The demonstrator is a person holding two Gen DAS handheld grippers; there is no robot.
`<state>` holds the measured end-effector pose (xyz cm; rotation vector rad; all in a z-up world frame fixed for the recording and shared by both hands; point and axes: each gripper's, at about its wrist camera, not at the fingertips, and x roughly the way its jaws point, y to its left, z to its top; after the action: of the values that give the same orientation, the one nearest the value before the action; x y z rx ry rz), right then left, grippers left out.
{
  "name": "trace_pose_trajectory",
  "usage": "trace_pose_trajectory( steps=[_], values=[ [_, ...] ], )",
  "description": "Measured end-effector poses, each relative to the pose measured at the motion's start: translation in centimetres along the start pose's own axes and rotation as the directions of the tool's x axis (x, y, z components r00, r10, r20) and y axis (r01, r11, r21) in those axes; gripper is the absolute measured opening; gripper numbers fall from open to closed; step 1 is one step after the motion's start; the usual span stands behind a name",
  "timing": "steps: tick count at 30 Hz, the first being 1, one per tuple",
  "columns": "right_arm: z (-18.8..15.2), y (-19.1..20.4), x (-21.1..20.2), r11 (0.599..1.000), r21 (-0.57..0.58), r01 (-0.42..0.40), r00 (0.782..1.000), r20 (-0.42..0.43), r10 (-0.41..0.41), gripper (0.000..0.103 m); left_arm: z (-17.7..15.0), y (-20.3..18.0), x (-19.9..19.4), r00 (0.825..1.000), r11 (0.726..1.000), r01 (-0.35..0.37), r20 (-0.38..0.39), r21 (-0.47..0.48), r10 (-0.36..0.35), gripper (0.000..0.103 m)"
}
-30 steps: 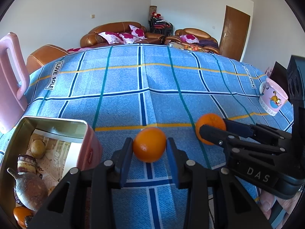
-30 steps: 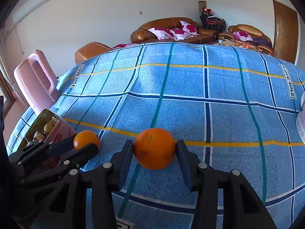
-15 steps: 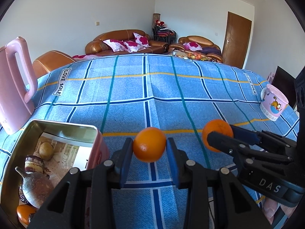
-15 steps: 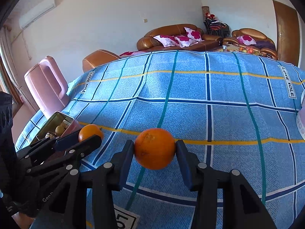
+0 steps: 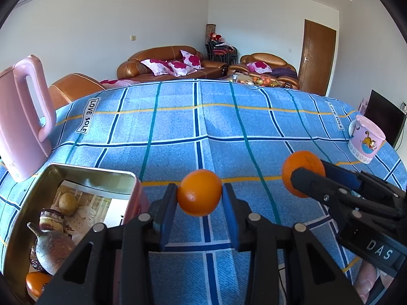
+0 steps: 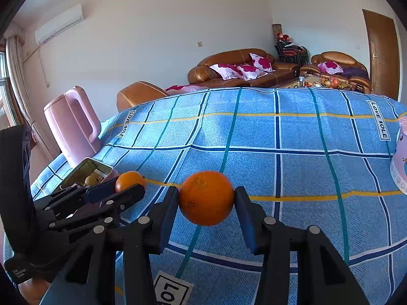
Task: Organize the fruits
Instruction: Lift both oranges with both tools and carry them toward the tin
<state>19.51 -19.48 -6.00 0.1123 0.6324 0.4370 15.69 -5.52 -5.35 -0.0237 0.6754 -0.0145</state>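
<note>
left hand-held gripper [image 5: 199, 195] clamps a small orange [image 5: 199, 195]; right hand-held gripper [image 6: 206, 198] clamps a larger orange [image 6: 206, 197], tin box [image 5: 76, 175] lower left.

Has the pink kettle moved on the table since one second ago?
No. The pink kettle stands at the same spot beside the tin and the same LOVE SOLE label; only the camera shifted.

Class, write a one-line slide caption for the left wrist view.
Left tool grips a small orange beside an open tin of produce; right tool holds a second orange over the blue cloth.
</note>
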Motion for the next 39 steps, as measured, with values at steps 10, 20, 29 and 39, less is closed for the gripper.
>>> trace_pose_trajectory(
  steps=[10, 20, 29, 39],
  values=[
    [-0.1, 0.5, -1.0, 1.000, -0.028, 0.014, 0.998, 0.057, -0.012, 0.048, 0.0, -0.5, -0.8, 0.999, 1.000, -0.019, 0.044, 0.024, 0.018, 0.038],
    [-0.2, 0.9, -2.0, 0.998, -0.055, 0.031, 0.994, 0.110, -0.025, 0.048, -0.1, -0.7, -1.5, 0.996, 0.999, -0.036, 0.084, 0.033, 0.034, 0.038],
    [-0.4, 1.4, -2.7, 0.996, -0.077, 0.046, 0.988, 0.148, -0.035, 0.048, -0.2, -1.0, -2.1, 0.993, 0.998, -0.049, 0.114, 0.043, 0.044, 0.038],
    [-0.7, 1.6, -3.4, 0.995, -0.084, 0.055, 0.983, 0.181, -0.038, 0.048, -0.2, -1.0, -2.6, 0.989, 0.997, -0.058, 0.137, 0.044, 0.051, 0.038]
  ],
)
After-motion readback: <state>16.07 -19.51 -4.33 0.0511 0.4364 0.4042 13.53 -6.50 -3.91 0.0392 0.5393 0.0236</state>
